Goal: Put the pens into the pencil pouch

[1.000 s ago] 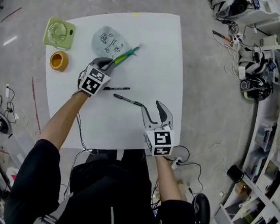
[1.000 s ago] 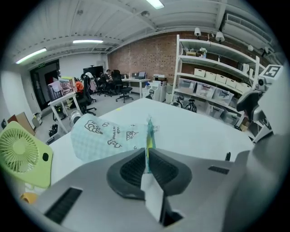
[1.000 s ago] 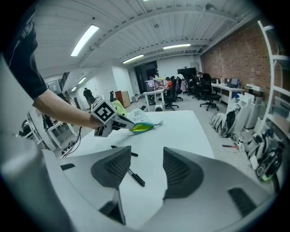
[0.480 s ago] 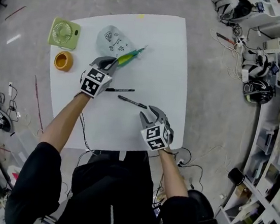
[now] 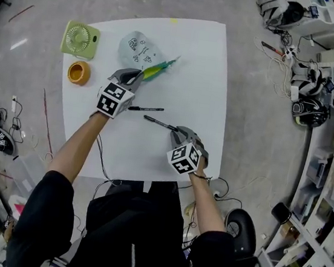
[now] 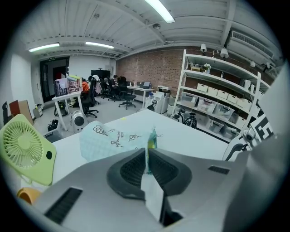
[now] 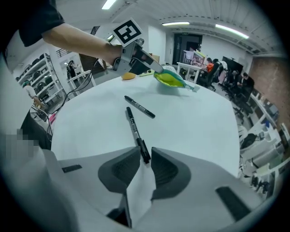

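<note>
- Head view: the white bench (image 5: 195, 60) carries a pale blue pencil pouch (image 5: 138, 50) with doodles, lying near its far edge, toward the far left corner.
- A green fan (image 5: 80, 39) sits at the far left corner, and an orange cup (image 5: 79, 73) lies just nearer along the left edge.
- The left hand-held gripper (image 5: 139, 74) reaches from the left edge side to the pouch's green and yellow mouth, which points toward the bench's middle.
- Two black pens lie about mid-bench, well apart from the pouch: the far pen (image 5: 146, 109) and the near pen (image 5: 159, 123).
- The right hand-held gripper (image 5: 176, 129) points down at the near pen's right end.
- Left gripper view: the left hand-held gripper (image 6: 147, 156) has its jaws together, clamped on a thin teal and yellow strip of the pouch's rim; the pencil pouch (image 6: 108, 140) lies just beyond on the bench (image 6: 190, 136), with the fan (image 6: 25, 147) upright at the left.
- Right gripper view: the right hand-held gripper (image 7: 145, 156) has just been closing its jaws. The near pen (image 7: 135, 131) has its end between them, close to the left pad, with a sliver of gap on the right, so it is not yet clamped.
- The far pen (image 7: 139, 107) lies flat beyond it on the bench (image 7: 195, 122).
- Further off, the left hand-held gripper (image 7: 156, 70) holds the pouch (image 7: 172, 79).
</note>
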`<state>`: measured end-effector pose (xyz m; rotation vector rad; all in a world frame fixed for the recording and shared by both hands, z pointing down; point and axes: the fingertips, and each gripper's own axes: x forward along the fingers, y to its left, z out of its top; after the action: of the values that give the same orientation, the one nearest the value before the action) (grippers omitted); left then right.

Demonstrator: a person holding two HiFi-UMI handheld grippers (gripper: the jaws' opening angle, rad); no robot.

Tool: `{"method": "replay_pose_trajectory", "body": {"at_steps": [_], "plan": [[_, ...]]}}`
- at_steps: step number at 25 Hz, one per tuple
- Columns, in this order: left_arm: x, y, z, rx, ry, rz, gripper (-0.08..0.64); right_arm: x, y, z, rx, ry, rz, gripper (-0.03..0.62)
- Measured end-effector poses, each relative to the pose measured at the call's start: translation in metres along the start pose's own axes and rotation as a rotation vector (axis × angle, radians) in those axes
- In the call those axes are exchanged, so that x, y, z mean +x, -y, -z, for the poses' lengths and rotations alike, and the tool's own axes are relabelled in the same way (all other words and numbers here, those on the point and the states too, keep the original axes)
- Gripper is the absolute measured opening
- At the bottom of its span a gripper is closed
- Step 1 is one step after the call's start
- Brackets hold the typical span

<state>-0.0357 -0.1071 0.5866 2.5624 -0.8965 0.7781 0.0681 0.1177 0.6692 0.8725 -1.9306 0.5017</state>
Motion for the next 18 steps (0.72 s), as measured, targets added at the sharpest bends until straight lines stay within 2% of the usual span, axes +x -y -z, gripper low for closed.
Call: {"method": "replay_pose_trajectory", "body": {"at_steps": [6,9,15,18], "plan": [[0.0,0.0,-0.002,-0.002,0.01,0.006,0.04,0.007,-0.003,0.004,-0.029,-0.028,-0.006,0.09],[-0.001,0.0,-0.002,-0.002,0.012,0.007,0.04,0.01,-0.004,0.008,-0.051,-0.041,-0.011,0.063],[-0.001,-0.002,-0.002,-0.001,0.01,0.01,0.04,0.002,-0.009,0.006,-0.079,-0.003,-0.034,0.054],[0.0,-0.002,-0.003,-0.003,0.01,0.011,0.04,-0.009,-0.005,0.001,-0.062,0.029,-0.035,0.054]]}}
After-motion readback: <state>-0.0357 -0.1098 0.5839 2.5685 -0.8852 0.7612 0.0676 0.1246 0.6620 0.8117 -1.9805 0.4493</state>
